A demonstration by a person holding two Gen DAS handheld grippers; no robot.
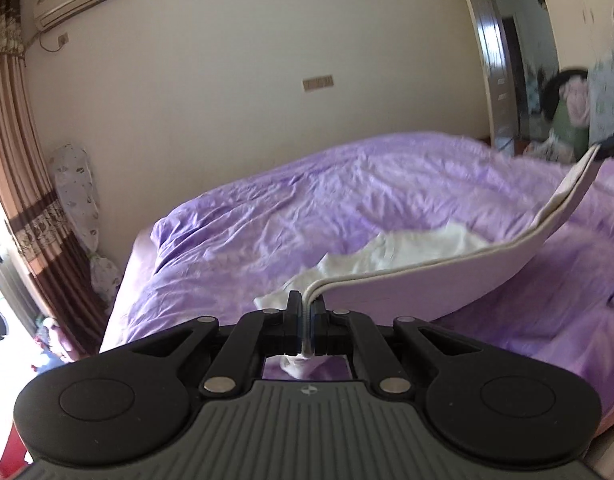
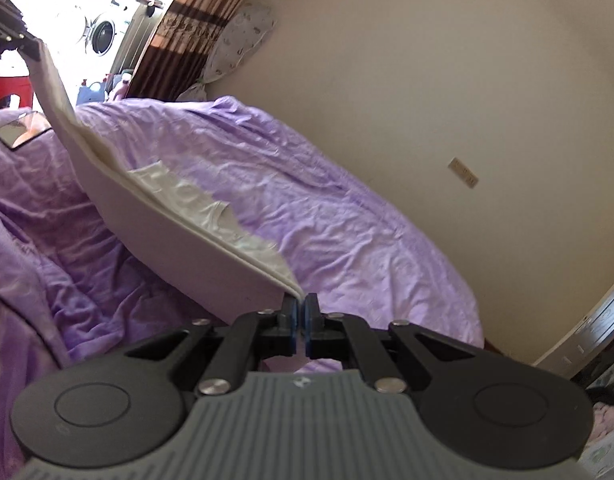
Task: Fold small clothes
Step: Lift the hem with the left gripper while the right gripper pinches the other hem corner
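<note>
A small white garment (image 1: 407,276) hangs stretched in the air above the bed between my two grippers. My left gripper (image 1: 305,308) is shut on one corner of its hem, with cloth bunched between the jaws. My right gripper (image 2: 300,306) is shut on the opposite corner of the same garment (image 2: 167,220). The garment's doubled edge sags in a curve, and its far part trails down onto the bed. In the left wrist view the right gripper (image 1: 611,144) shows at the far right; in the right wrist view the left gripper (image 2: 27,44) shows at the top left.
A bed with a rumpled purple cover (image 1: 307,200) fills the space below the garment. A cream wall stands behind it, with brown curtains (image 1: 11,160) at the left and a doorway (image 1: 515,60) at the right. A washing machine (image 2: 101,34) stands past the curtains.
</note>
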